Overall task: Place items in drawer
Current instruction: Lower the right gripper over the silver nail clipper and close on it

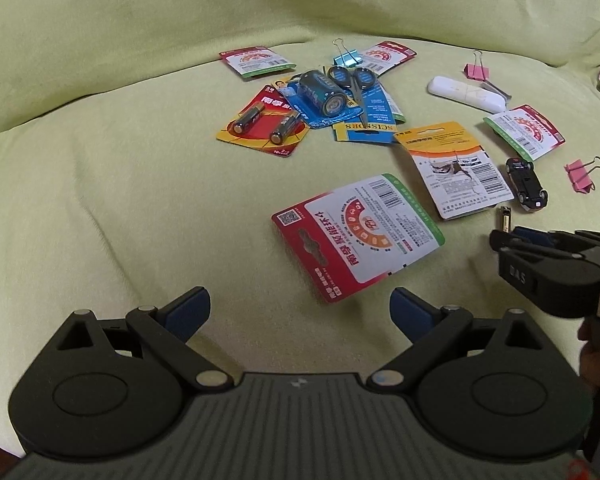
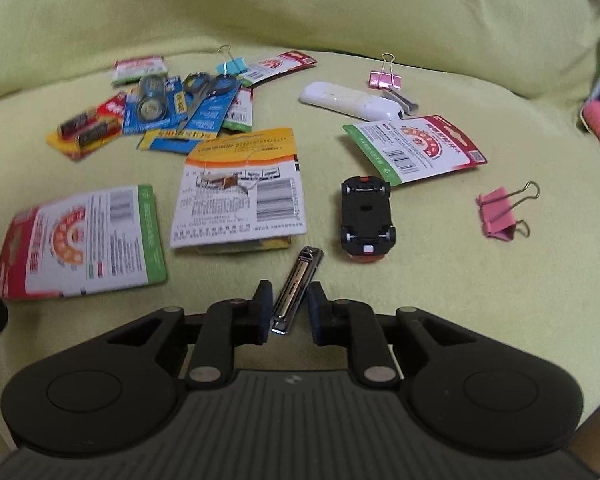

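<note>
Nearest in the right wrist view, the right gripper (image 2: 290,308) has its blue-padded jaws drawn in on either side of a slim silver metal nail clipper (image 2: 297,290). The left pad seems to touch it, while a sliver of gap shows at the right pad, so I cannot tell whether the clipper is truly pinched or only bracketed. The left gripper (image 1: 300,312) hovers with its jaws spread wide and nothing between them, just short of a red, white and green printed battery card (image 1: 358,236).

No drawer appears in either view, so nothing can be said to lie in one. Every item in sight rests on the pale yellow-green fabric cushion (image 2: 420,20): just past the clipper, an overturned small black toy car (image 2: 366,216) and an orange-topped white packaging card (image 2: 240,192). To the right lies a pink binder clip (image 2: 500,212).

Farther back are a white oblong plastic device (image 2: 350,101), a second pink binder clip (image 2: 384,76), and a heap of battery packs and blue-carded scissors (image 2: 204,92).

Judging by this, nearly the whole lot is left to go in.
</note>
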`<state>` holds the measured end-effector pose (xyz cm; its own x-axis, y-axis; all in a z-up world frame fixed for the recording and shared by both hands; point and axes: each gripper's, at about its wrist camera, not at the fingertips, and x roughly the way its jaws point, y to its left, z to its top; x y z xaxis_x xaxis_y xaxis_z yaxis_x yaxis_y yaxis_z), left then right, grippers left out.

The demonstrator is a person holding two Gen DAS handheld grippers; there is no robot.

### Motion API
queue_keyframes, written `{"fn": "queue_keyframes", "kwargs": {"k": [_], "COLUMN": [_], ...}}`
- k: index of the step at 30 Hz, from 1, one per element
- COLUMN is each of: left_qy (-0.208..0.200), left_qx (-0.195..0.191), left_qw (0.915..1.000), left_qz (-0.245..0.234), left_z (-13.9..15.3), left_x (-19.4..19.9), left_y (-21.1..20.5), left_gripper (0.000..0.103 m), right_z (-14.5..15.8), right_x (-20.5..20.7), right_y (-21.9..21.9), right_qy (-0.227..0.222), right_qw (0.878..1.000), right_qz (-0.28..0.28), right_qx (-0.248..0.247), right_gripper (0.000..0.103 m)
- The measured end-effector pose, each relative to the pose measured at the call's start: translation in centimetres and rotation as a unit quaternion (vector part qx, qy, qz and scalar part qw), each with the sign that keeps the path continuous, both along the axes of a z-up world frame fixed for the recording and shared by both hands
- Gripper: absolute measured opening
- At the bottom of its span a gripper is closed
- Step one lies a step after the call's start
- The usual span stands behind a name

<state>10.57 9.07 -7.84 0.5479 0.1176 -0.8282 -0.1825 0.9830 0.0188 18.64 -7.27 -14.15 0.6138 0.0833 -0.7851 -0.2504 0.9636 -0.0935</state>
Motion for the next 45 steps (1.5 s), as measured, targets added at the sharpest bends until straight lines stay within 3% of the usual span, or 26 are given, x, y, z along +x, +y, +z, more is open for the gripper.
{"fn": "queue_keyframes", "kwargs": {"k": [4,6,8,13,21,27,35,40,45], "left_qy": [0.000,0.000,0.000,0.002,0.004,0.004,0.004,0.003,0.007], "left_qx": [-0.003,-0.007,-0.010,-0.012,-0.014,-0.019,-0.021,-0.017,-0.016], "left_qw": [1.0000,1.0000,0.9999,0.9999,0.9998,0.9995,0.9994,0.9994,0.9994], "left_qz": [-0.003,-0.004,-0.005,-0.009,-0.014,-0.024,-0.028,-0.028,-0.028], "left_z": [-0.1,-0.1,-0.2,-0.2,-0.3,0.0,0.4,0.5,0.4], "left_x": [0.0,-0.1,-0.1,0.0,0.2,0.2,0.1,0.0,0.1], "left_y": [0.0,0.0,0.0,-0.3,-0.8,-1.5,-1.8,-2.0,-2.1], "left_gripper": [0.097,0.097,0.097,0.097,0.097,0.097,0.097,0.097,0.097], "right_z": [0.6,0.9,1.0,0.6,-0.5,-0.5,-0.5,-0.4,0.4], "right_x": [-0.5,-1.0,-1.4,-1.0,-0.2,-1.2,-0.6,-0.7,-1.4], "right_y": [-1.9,-3.1,-3.9,-4.1,-2.2,-1.7,-1.4,-1.9,-4.0], "right_qy": [0.007,0.004,-0.001,-0.013,-0.033,-0.031,-0.025,-0.025,-0.001], "right_qw": [1.000,1.000,1.000,0.999,0.995,0.993,0.994,0.996,0.998], "right_qz": [-0.013,-0.014,-0.007,0.021,0.092,0.103,0.094,0.086,0.036], "right_qx": [-0.010,0.004,0.021,0.029,-0.029,-0.048,-0.045,-0.027,0.044], "right_gripper": [0.010,0.015,0.021,0.021,0.022,0.011,0.010,0.009,0.008]}}
